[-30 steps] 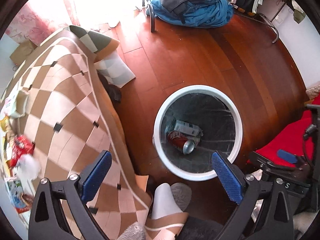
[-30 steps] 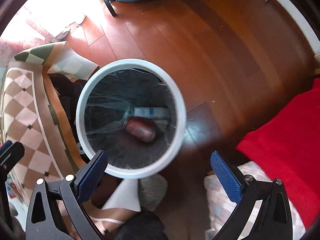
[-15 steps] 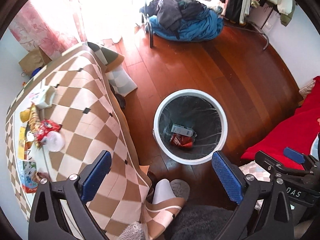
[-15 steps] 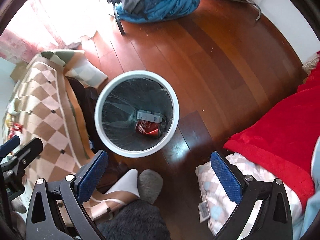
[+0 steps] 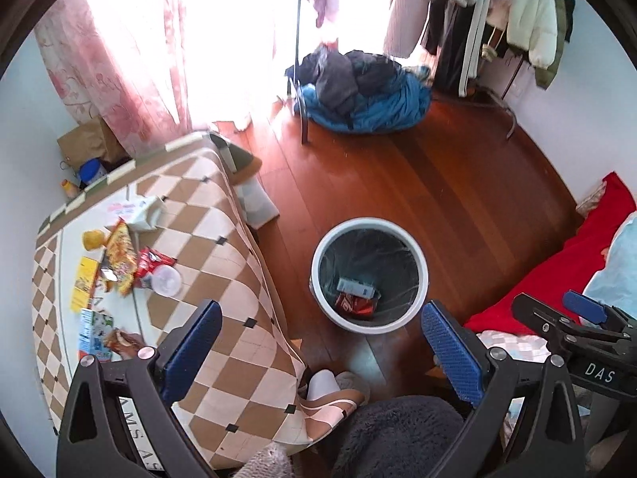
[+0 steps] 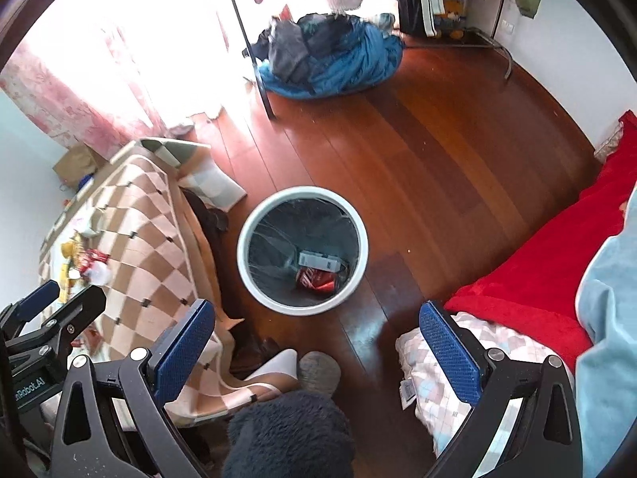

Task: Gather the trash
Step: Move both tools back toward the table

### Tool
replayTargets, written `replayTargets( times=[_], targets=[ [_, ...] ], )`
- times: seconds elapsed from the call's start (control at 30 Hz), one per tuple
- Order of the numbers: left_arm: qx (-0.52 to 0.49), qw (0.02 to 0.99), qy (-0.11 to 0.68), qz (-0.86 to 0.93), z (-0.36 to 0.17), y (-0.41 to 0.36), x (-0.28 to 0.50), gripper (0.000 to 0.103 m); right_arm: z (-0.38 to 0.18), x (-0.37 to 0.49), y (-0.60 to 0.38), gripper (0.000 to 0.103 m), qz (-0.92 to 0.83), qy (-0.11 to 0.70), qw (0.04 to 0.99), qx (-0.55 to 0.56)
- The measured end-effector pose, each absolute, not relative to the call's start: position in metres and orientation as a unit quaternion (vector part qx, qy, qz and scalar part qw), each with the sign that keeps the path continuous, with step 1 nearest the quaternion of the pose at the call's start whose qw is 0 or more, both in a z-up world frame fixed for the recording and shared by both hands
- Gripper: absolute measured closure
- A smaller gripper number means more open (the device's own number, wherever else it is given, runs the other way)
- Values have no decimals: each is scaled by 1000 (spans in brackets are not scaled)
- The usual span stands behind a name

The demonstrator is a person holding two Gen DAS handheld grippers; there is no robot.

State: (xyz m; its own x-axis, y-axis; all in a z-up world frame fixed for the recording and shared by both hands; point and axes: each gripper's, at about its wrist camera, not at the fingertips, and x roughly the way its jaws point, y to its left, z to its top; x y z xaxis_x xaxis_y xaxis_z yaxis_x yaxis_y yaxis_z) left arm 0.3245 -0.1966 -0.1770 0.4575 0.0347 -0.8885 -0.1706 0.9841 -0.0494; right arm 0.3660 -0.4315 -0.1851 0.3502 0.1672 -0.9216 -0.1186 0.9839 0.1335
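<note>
A white round trash bin (image 5: 318, 251) with a dark liner stands on the wood floor; it also shows in the right wrist view (image 6: 254, 219). Inside lie a red soda can (image 5: 354, 304) (image 6: 318, 279) and a small white carton (image 5: 356, 287) (image 6: 318, 261). Trash lies on the checkered table (image 5: 223, 263): snack wrappers (image 5: 121, 257), a clear plastic lid (image 5: 165, 281), a yellow packet (image 5: 83, 283) and a white tissue box (image 5: 145, 211). My left gripper (image 5: 322, 348) is open and empty, high above the bin. My right gripper (image 6: 318, 344) is open and empty, also high above it.
A red blanket (image 6: 557, 263) and a patterned pillow (image 6: 442, 362) lie at the right. A blue bedding pile (image 5: 366, 99) and a clothes rack (image 5: 477, 32) stand at the far side. Pink curtains (image 5: 119, 59) hang at the back left. Slippered feet (image 5: 338, 386) are below.
Both grippers have risen and pulled back from the bin, so it looks smaller and the table's trash has come into view. Both stay open and empty.
</note>
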Motion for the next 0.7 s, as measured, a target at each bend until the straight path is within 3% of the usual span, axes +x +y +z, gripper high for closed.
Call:
replayTargets(
  times=[0.23, 0.4, 0.53, 0.7],
  targets=[
    [-80, 875, 468, 98, -132, -163, 295, 0, -128, 338, -419, 0, 112, 518, 845, 70],
    [-100, 869, 465, 138, -130, -107, 268, 0, -108, 322, -377, 0, 157, 505, 844, 86],
    [-93, 846, 482, 207, -156, -45, 239, 0, -126, 312, -306, 0, 209, 527, 822, 62],
    [-96, 792, 526, 294, -213, 45, 188, 1, -190, 296, -191, 0, 277, 575, 770, -11]
  ],
)
